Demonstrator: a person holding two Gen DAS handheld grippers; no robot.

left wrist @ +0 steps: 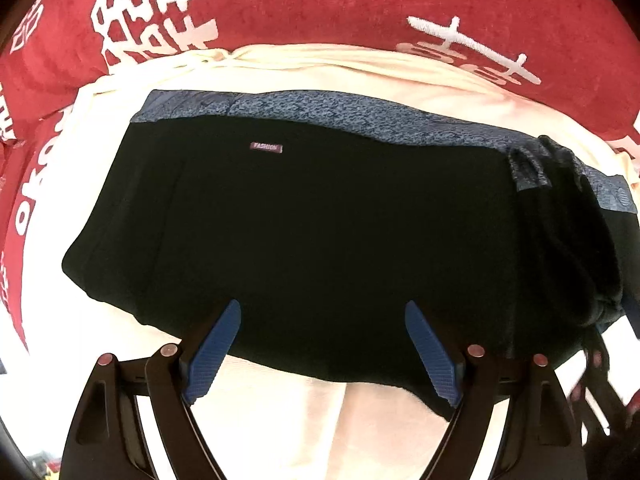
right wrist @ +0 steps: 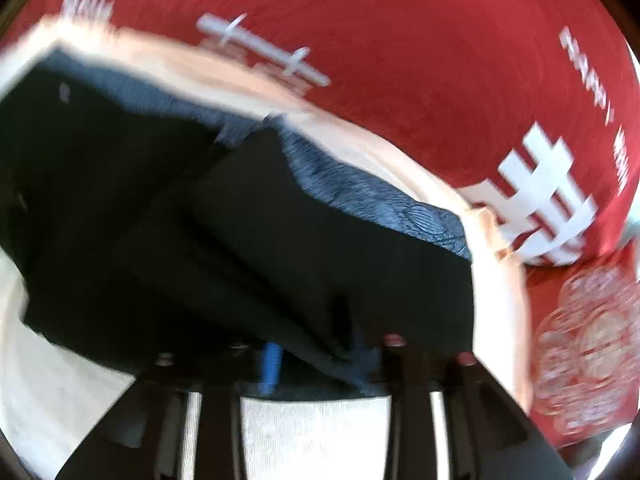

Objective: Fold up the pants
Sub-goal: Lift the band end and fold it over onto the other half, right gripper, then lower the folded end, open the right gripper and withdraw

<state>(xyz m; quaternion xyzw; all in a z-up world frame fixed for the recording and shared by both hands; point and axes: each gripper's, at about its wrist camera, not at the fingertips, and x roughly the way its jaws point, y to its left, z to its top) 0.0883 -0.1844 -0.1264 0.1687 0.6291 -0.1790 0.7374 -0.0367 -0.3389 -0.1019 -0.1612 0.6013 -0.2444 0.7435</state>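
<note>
The black pants [left wrist: 312,240] lie folded on a cream cloth, with a grey-blue mottled lining band [left wrist: 340,114] along the far edge and a small label [left wrist: 266,147]. My left gripper [left wrist: 322,312] is open over the pants' near edge, holding nothing. In the blurred right wrist view the pants [right wrist: 200,208] have a raised black fold draped over my right gripper [right wrist: 316,354]. Its blue fingers [right wrist: 270,368] are partly hidden under the fabric and stand close together on the fold.
A cream cloth [left wrist: 280,420] covers the surface under the pants. A red blanket with white characters [left wrist: 320,4] surrounds it on the far side and left, and it also shows in the right wrist view [right wrist: 420,60].
</note>
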